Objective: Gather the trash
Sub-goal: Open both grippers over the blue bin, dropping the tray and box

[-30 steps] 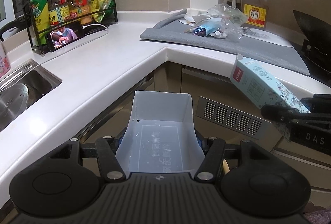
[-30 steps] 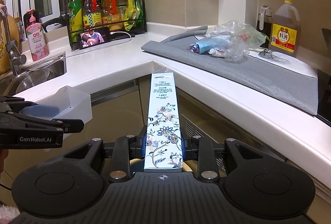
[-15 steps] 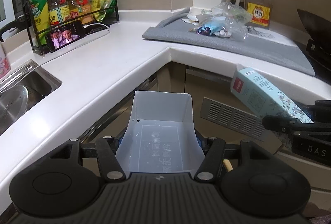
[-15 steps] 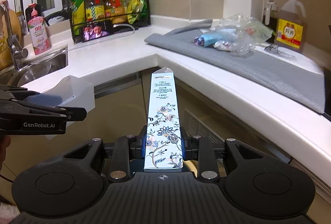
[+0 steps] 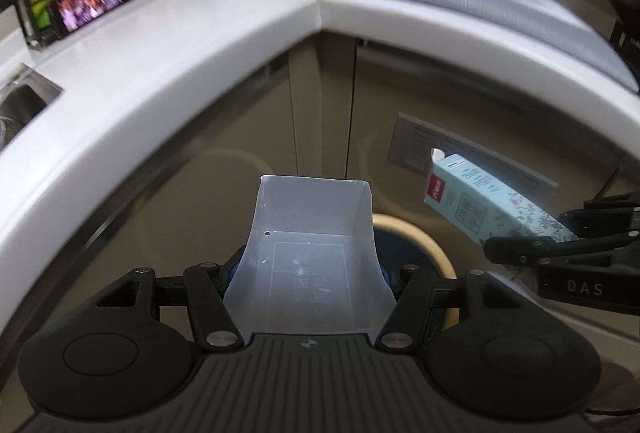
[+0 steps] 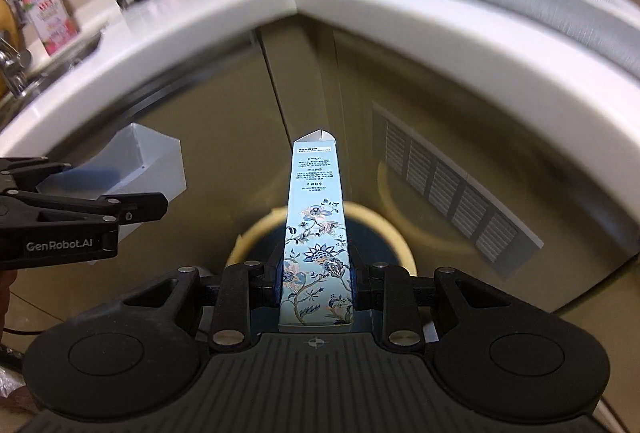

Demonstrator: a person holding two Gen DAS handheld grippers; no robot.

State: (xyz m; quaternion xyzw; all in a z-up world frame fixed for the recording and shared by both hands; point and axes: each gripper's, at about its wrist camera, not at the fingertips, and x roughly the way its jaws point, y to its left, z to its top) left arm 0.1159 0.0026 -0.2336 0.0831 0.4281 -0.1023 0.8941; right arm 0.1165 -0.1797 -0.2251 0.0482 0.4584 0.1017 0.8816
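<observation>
Change: both claws are tipping downward since a second ago, so the white table (image 5: 168,45) is sliding toward the top of each view and a round bin (image 6: 320,233) with a cream rim is coming into sight below.
Left claw (image 5: 308,273): angling down toward the cabinet fronts, its jaws standing fairly wide and pressing on the sides of a translucent plastic tub (image 5: 308,245).
Plastic tub: sticking straight out ahead of the left claw, open side facing up, its far end hanging over the bin's edge.
Right claw (image 6: 316,289): angling down too, jaws narrow and clamping a pale blue floral carton (image 6: 318,225) by its lower end.
Floral carton: long axis running forward along the fingers, printed end pointing toward the cabinets, hanging above the bin's dark opening.
Table: grey mat (image 5: 460,1), far right, carrying a blurred clear bag.
</observation>
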